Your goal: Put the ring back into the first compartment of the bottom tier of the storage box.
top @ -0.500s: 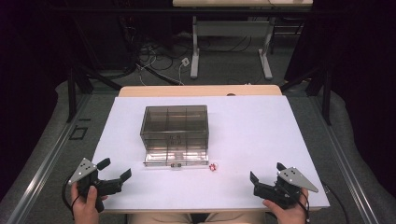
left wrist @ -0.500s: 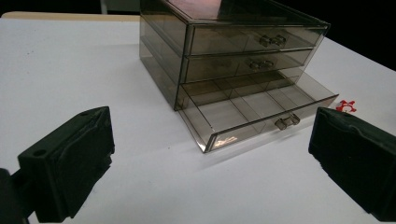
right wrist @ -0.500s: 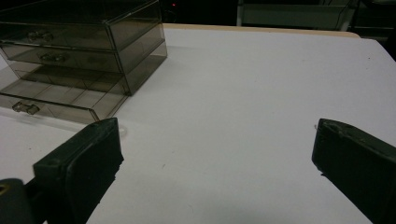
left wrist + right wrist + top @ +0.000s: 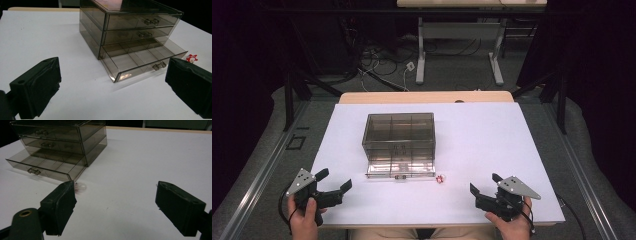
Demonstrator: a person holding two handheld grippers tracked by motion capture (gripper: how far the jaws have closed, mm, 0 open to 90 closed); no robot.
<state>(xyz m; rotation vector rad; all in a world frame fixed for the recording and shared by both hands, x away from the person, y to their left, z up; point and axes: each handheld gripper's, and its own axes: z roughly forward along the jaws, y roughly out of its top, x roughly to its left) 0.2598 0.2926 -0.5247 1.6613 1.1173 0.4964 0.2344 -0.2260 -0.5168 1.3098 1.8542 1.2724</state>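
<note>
Sitting just right of the smoky clear plastic drawer box's (image 4: 399, 142) pulled-out bottom drawer, the tiny red-and-white trinket (image 4: 440, 178) is nearer the right gripper (image 4: 484, 191); both it and the left gripper (image 4: 334, 184) have jaws wide open, empty.

A drawer unit (image 4: 399, 140) sits mid-table (image 4: 492, 140), a small trinket (image 4: 440, 178) just right of its open bottom drawer (image 4: 400, 170).

A white worktop (image 4: 492, 145) takes up the middle of the high view, its far edge backed by a strip of pale wood near the upper centre. Directly on it, left of centre, stands a smoky transparent drawer unit (image 4: 399, 132) with three drawers; the bottom drawer (image 4: 400, 168) is pulled out toward the lower edge of the frame, its divided compartments bare. Just right of that drawer's front corner, apart from it, lies a small red-and-white object (image 4: 440, 179), too small to identify. Around the worktop, grey floor (image 4: 267, 150) shows on both sides.
</note>
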